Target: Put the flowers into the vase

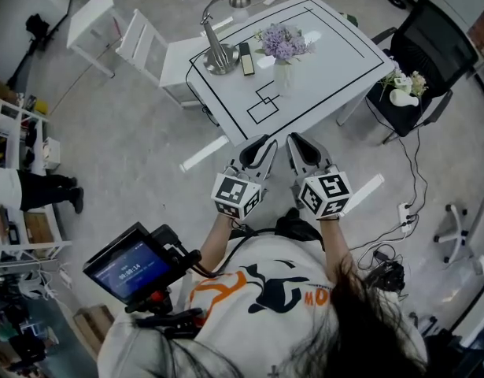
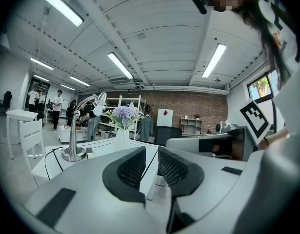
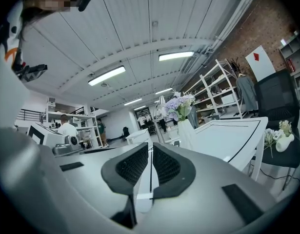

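A bunch of purple flowers (image 1: 283, 42) stands in a white vase (image 1: 282, 75) on the white table (image 1: 336, 61), far in front of me. Both grippers hang in the air before the table's near corner, side by side and pointing at it. My left gripper (image 1: 263, 142) has its jaws a narrow gap apart with nothing between them. My right gripper (image 1: 293, 138) has its pads almost touching and holds nothing. The left gripper view shows the flowers (image 2: 123, 114) and vase (image 2: 122, 139) beyond the left gripper (image 2: 151, 152). The right gripper view shows the same flowers (image 3: 179, 105) past the right gripper (image 3: 150, 150).
A silver desk lamp (image 1: 219, 53) and a dark flat device (image 1: 246, 58) sit on the table left of the vase. A black chair (image 1: 438, 46) at right carries white flowers (image 1: 404, 81). A white chair (image 1: 143, 42) stands at left. Cables and a power strip (image 1: 404, 215) lie on the floor.
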Demonstrator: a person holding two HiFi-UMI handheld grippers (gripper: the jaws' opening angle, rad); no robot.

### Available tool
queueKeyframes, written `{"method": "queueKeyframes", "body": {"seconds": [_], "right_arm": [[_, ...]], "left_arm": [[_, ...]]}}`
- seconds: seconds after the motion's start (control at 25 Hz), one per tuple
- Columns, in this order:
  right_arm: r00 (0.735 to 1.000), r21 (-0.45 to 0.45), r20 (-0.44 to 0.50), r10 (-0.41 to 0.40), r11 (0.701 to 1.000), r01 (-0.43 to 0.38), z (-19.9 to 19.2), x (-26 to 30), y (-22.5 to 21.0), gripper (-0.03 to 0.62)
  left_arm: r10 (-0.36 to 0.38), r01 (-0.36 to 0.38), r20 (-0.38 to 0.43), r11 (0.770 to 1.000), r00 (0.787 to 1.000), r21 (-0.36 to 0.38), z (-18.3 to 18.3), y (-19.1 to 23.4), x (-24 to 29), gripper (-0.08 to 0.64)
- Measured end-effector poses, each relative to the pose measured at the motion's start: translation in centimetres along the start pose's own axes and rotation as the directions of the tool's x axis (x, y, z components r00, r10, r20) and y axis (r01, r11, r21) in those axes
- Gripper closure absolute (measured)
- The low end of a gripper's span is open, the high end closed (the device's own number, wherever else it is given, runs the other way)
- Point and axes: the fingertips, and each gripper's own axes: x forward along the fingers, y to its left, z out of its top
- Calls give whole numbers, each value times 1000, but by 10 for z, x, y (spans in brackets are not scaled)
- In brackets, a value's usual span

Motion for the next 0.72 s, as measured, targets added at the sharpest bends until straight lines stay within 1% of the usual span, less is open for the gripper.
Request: {"method": "queueKeyframes", "body": {"seconds": [0.16, 0.36, 0.72], "right_arm": [[999, 21, 21, -36, 999, 36, -2, 6, 21, 555], [995, 27, 47, -92, 996, 90, -11, 11, 56, 560], [978, 70, 77, -194, 980, 189, -42, -1, 113, 566]], "left_arm": [[-39, 39, 2, 999, 999, -10, 4, 8, -20, 476], [-108, 108, -7, 994, 994, -1, 3, 18, -53, 476], [-204, 204, -15, 979, 979, -6, -7, 29, -115, 476]]}}
